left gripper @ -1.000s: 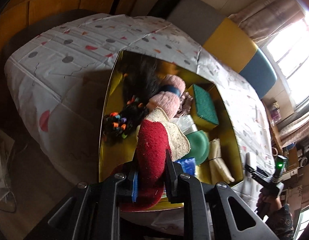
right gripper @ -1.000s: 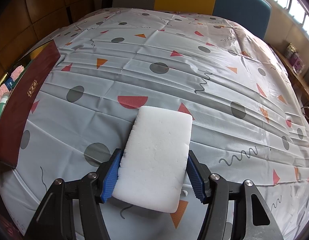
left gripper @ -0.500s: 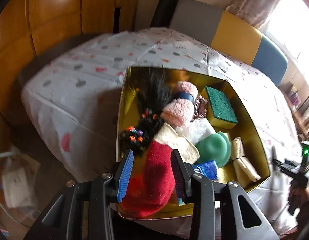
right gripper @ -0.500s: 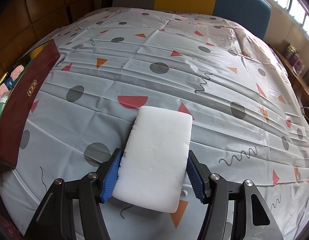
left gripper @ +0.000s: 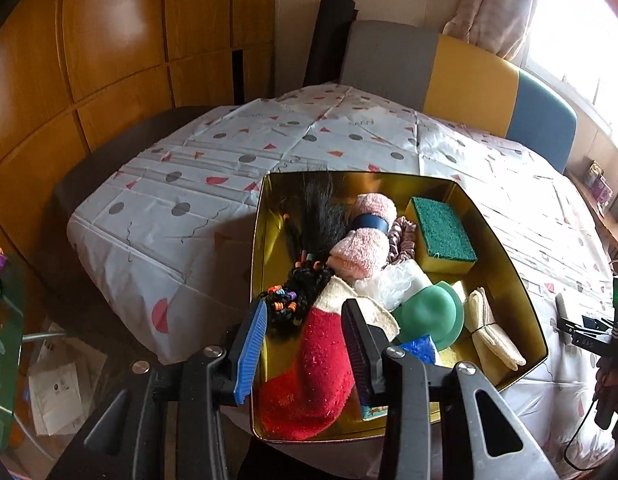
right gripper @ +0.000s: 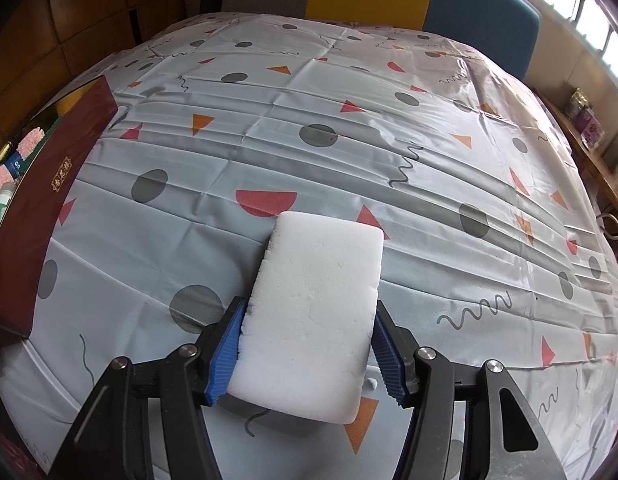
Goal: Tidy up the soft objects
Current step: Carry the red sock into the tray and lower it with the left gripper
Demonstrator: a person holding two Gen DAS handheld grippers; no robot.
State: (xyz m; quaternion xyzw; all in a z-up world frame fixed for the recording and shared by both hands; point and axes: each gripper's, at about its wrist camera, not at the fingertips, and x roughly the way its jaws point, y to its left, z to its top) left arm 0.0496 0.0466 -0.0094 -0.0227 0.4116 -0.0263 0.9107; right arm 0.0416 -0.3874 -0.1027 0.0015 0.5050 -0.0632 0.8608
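Observation:
In the left wrist view a gold-lined box (left gripper: 509, 264) stands on the patterned tablecloth. A red sock (left gripper: 317, 372) lies at its near end, beside a cream sock (left gripper: 373, 312). My left gripper (left gripper: 305, 304) hovers open above the red sock, its blue pads clear of it. In the right wrist view a white sponge block (right gripper: 313, 304) lies flat on the cloth. My right gripper (right gripper: 309, 306) has its jaws closing on the block's near half, with both pads against its long sides.
The box also holds pink socks (left gripper: 361, 252), a green scouring sponge (left gripper: 443, 232), black braided hair with beads (left gripper: 305, 280), a green round piece (left gripper: 429, 316) and cream gloves (left gripper: 489, 332). Its dark red outer wall (right gripper: 41, 208) stands left of the white sponge. A bench lines the table's far side.
My left gripper opened and let go of the red sock, which now lies in the box, then rose and tipped back. The right gripper stayed in place around the white sponge.

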